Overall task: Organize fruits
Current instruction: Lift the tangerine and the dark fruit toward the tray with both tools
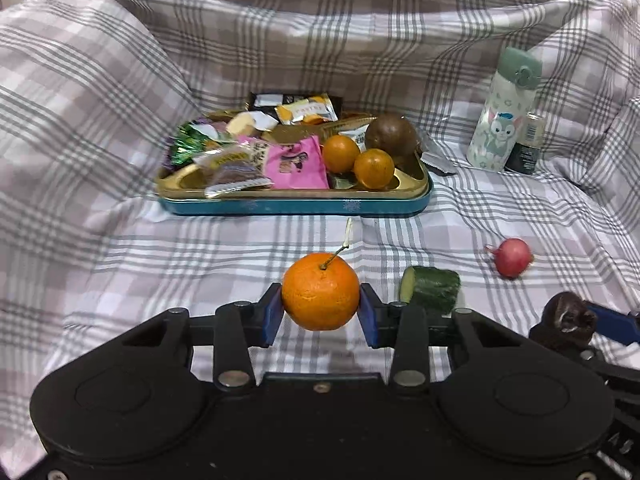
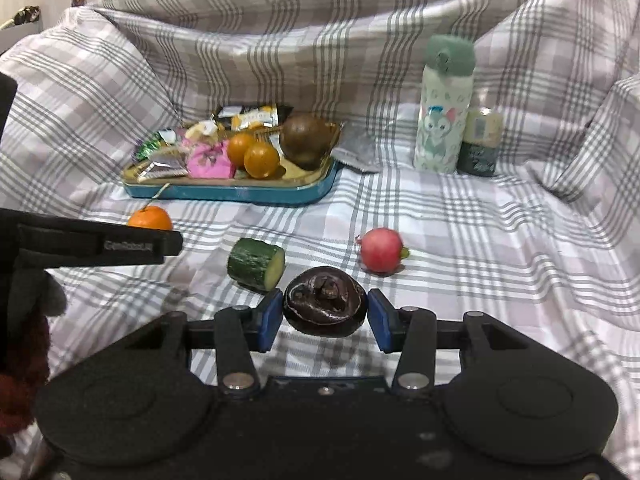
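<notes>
Ahead, the tray [image 1: 296, 205] sits on the checked cloth [image 1: 120, 264], straight beyond both grippers, its long axis crosswise; snacks fill its left part, two small oranges [image 1: 341, 153] and a brown fruit [image 1: 391, 135] its right. Left gripper [image 1: 321, 312] seems nearer the tray: fingers part-open, blue pads touching both sides of a stemmed orange [image 1: 320, 290], stem toward the tray. Right gripper [image 2: 325, 314]: fingers similarly spread, clamped on a dark wrinkled fruit [image 2: 325, 306]. Loose on the cloth between grippers and tray: cucumber piece [image 2: 256, 264], red radish [image 2: 382, 249]. Judgement: both loads go forward to the tray's right end.
</notes>
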### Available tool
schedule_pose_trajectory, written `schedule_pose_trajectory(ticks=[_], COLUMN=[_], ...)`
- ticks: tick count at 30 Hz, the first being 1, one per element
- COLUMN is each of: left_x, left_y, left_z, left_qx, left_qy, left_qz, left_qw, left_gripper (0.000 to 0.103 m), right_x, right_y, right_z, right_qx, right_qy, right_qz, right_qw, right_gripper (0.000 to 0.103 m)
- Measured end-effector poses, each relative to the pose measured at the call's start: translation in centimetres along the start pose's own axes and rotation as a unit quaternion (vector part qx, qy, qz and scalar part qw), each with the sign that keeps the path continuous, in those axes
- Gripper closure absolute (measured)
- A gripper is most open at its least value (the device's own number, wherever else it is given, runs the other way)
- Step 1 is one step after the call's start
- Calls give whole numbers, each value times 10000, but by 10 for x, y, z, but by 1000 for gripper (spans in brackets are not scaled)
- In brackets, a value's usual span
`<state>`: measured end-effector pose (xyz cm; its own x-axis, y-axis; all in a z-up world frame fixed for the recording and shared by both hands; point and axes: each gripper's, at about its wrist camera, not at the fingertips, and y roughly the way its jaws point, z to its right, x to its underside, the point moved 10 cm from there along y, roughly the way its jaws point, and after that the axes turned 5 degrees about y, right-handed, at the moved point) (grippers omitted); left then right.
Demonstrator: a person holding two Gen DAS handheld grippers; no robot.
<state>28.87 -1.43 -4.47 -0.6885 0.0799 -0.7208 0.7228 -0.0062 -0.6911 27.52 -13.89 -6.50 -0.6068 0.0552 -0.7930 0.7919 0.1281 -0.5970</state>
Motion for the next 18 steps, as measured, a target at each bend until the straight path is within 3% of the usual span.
schedule_pose_trajectory(ticks=[10, 18], left_x=[27, 79], left_y=[-67, -100], left_z=[12, 22], left_qx=[107, 335], left_qy=[88, 19], left_qz=[-104, -393], left_qw=[9999, 9987], left_gripper=[55, 55], right_x=[7, 32], right_y=[-77, -123], right_z=[8, 29], right_qx=[-272, -248], right_qy=[310, 784], right_qz=[252, 214], right_qw=[9988, 9964], right_gripper=[56, 56])
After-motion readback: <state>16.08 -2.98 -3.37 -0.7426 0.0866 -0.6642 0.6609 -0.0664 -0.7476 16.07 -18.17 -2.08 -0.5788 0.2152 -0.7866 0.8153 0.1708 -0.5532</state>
